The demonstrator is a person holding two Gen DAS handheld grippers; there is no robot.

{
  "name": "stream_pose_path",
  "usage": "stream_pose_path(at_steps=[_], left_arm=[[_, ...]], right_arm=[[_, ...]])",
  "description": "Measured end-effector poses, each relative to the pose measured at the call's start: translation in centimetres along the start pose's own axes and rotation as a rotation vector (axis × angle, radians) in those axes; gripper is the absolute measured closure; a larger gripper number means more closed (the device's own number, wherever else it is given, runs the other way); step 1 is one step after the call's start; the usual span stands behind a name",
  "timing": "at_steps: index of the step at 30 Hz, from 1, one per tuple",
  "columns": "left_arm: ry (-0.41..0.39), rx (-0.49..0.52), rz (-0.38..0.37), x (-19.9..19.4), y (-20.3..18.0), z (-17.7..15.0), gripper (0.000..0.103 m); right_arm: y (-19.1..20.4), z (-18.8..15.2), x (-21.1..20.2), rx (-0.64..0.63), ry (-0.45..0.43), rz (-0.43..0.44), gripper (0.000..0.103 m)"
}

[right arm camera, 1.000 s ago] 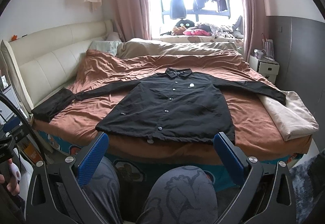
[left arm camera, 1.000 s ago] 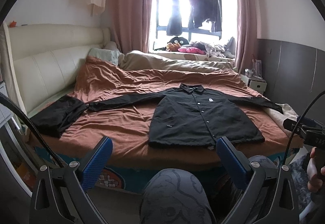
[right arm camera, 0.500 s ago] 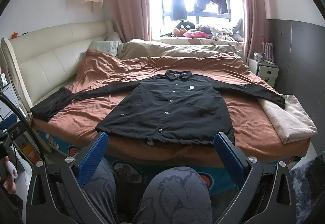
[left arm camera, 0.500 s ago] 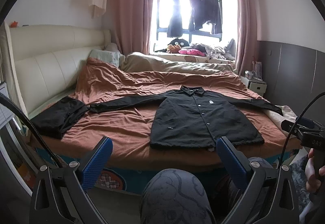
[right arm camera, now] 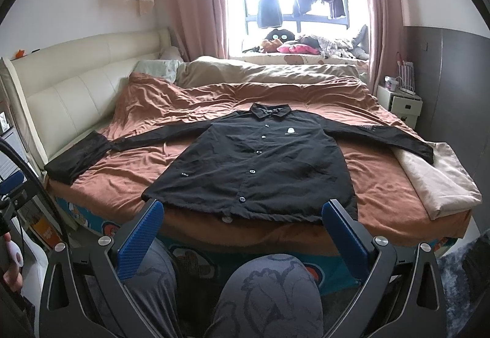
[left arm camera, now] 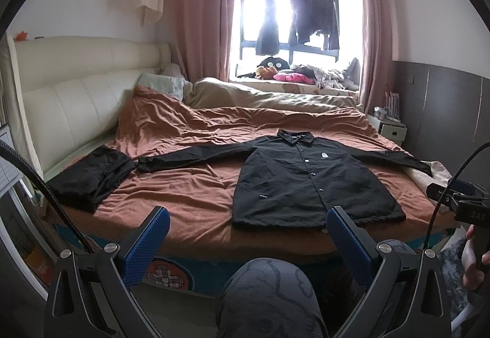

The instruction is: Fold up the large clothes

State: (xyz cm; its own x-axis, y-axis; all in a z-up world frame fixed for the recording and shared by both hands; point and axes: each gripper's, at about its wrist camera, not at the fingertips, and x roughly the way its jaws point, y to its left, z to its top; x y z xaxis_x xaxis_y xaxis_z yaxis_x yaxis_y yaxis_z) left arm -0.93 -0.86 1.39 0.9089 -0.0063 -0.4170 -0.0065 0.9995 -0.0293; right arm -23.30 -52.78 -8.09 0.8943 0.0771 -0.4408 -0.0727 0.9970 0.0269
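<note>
Both sets of jaws are spread wide and holding nothing, left gripper (left arm camera: pixel 243 233) and right gripper (right arm camera: pixel 242 229) hanging back by my knees (right arm camera: pixel 269 292). The black jacket (right arm camera: pixel 260 166) lies flat, buttons up, on the bed (right arm camera: pixel 382 184), sleeves out. I'd pinch each hem corner cleanly, single layer, then go for the far sleeves (right arm camera: pixel 389 137).

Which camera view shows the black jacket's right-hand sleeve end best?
The right wrist view: the sleeve end lies in full sight on the beige pillow. The left wrist view shows it smaller, near the frame's edge.
</note>
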Motion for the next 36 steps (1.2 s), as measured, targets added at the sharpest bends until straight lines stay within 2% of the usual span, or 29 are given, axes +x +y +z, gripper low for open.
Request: stream_pose_path(at_steps=[9, 19, 22, 25, 30, 33, 36], left_arm=[[0.058, -0.019, 0.016, 3.9, 1.2, 1.1, 0.0], [0.15, -0.096, 0.059, 11.8, 4.8, 2.7, 0.005], [0.175, -0.121, 0.094, 14.3, 6.2, 3.1, 0.005], [0.254, -0.145, 0.131, 17.0, 7.5, 3.4, 0.005], [0.306, -0.123, 0.26, 20.8, 9.5, 4.2, 0.003], [0.311, -0.164, 0.249, 22.1, 10.8, 4.5, 0.002], [0.276, -0.213, 0.24, 22.9, 11.9, 4.7, 0.001]], right_arm=[[-0.3, 2.3, 4.5, -0.004, 0.038, -0.001, 0.0], [-1.0, 6.3, 12.6, 0.022, 0.109, 0.009, 0.0], [-1.1, 7.6, 15.6, 0.034, 0.136, 0.023, 0.0], [-1.3, 8.2, 18.1, 0.044, 0.165, 0.028, 0.0], [-1.4, 10.3, 22.7, 0.064, 0.202, 0.037, 0.0], [-1.1, 11.7, 25.1, 0.064, 0.204, 0.048, 0.0], [-0.9, 12.7, 27.3, 0.076, 0.203, 0.052, 0.0]])
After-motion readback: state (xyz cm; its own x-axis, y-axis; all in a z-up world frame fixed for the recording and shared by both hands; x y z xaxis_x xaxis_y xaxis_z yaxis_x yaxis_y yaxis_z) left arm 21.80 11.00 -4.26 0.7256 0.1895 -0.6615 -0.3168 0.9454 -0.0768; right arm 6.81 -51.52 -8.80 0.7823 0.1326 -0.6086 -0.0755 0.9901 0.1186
